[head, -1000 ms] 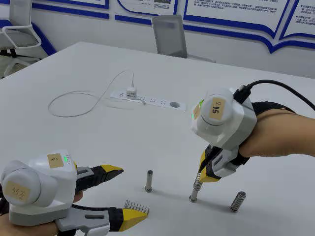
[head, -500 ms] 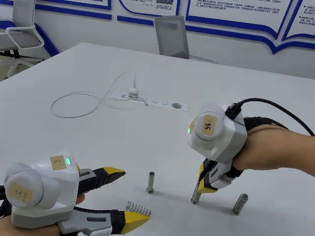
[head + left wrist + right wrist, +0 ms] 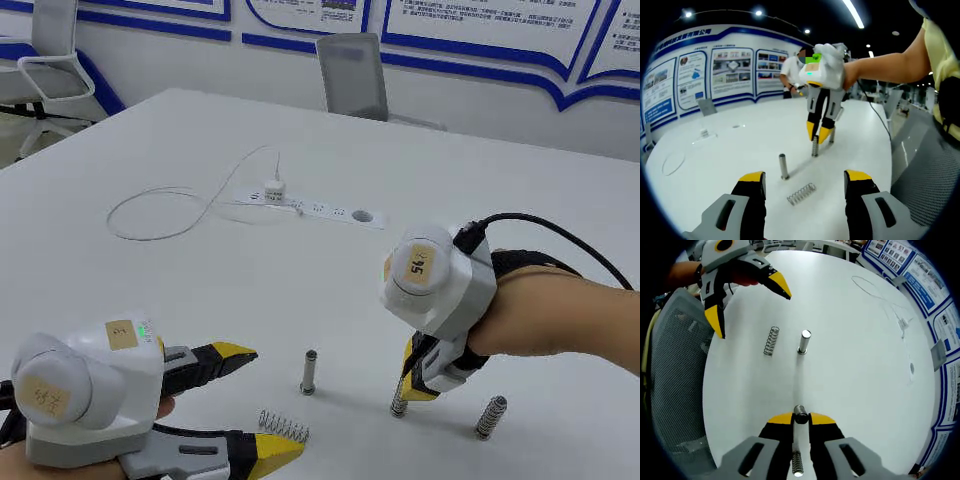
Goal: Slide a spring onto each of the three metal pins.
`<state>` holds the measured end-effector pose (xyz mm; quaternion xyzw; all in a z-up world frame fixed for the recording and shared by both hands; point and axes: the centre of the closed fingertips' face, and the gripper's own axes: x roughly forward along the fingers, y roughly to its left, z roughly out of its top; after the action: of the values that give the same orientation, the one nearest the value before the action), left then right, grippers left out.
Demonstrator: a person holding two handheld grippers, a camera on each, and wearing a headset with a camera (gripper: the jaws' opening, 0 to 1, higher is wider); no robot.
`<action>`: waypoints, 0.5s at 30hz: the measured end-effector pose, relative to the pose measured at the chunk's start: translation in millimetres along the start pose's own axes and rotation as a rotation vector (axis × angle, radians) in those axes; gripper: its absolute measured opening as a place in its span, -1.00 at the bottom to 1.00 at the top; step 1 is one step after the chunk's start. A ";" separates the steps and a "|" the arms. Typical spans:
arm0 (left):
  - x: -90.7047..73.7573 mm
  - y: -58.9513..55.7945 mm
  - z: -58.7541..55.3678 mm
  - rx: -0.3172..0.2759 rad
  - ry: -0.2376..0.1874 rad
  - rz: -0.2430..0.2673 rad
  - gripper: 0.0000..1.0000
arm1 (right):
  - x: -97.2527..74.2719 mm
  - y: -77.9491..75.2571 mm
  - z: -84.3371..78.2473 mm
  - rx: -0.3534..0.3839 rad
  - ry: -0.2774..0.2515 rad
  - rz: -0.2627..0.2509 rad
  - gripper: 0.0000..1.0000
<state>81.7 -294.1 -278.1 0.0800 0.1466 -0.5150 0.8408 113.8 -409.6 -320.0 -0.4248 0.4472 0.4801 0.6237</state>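
A sticker (image 3: 420,265) on the right gripper (image 3: 411,387) reads 95 (handwritten, tilted).

shiny metal pins (image 3: 309,371) and springs (image 3: 283,425), seemingly matt white table (image 3: 200,290)

White table (image 3: 330,270), seemingly silver spring (image 3: 283,426)

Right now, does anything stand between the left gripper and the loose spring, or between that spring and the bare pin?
Nothing visible does. The loose spring lies on the table right at the open left gripper, the bare pin just beyond it. The right gripper sits aside at the next pin.
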 end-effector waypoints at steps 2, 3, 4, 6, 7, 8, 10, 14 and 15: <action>-0.2 -0.2 -0.3 0.000 0.001 0.000 0.29 | 0.5 0.2 0.1 0.001 -0.004 0.001 -0.72; -0.2 -0.2 -0.4 -0.001 0.001 0.000 0.29 | 0.5 0.3 0.5 0.002 -0.008 0.000 -0.70; -0.3 -0.1 -0.6 -0.001 0.001 0.001 0.29 | 0.0 0.5 0.6 0.003 -0.010 -0.001 -0.68; -0.6 0.0 -1.0 0.000 0.003 0.001 0.29 | -1.4 -0.4 0.4 0.004 -0.014 -0.006 -0.67; -0.6 0.0 -1.1 0.000 0.003 0.001 0.29 | -2.9 -1.1 0.7 0.006 -0.019 -0.012 -0.65; -0.7 0.0 -1.0 0.000 0.003 0.001 0.29 | -4.6 -0.5 1.1 0.009 -0.022 -0.013 -0.64; -0.7 0.2 -1.5 0.002 0.005 0.000 0.29 | -8.4 -0.7 4.1 0.016 -0.041 -0.021 -0.63; -0.5 0.4 -0.7 0.005 0.004 -0.001 0.29 | -15.4 -0.4 9.6 0.018 -0.061 -0.035 -0.61; -0.4 0.5 -0.3 0.006 0.003 -0.001 0.29 | -17.9 0.5 12.0 0.017 -0.067 -0.037 -0.61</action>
<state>81.9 -293.4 -278.2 0.0835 0.1464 -0.5156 0.8401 112.6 -401.9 -299.9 -0.4112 0.4222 0.4787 0.6508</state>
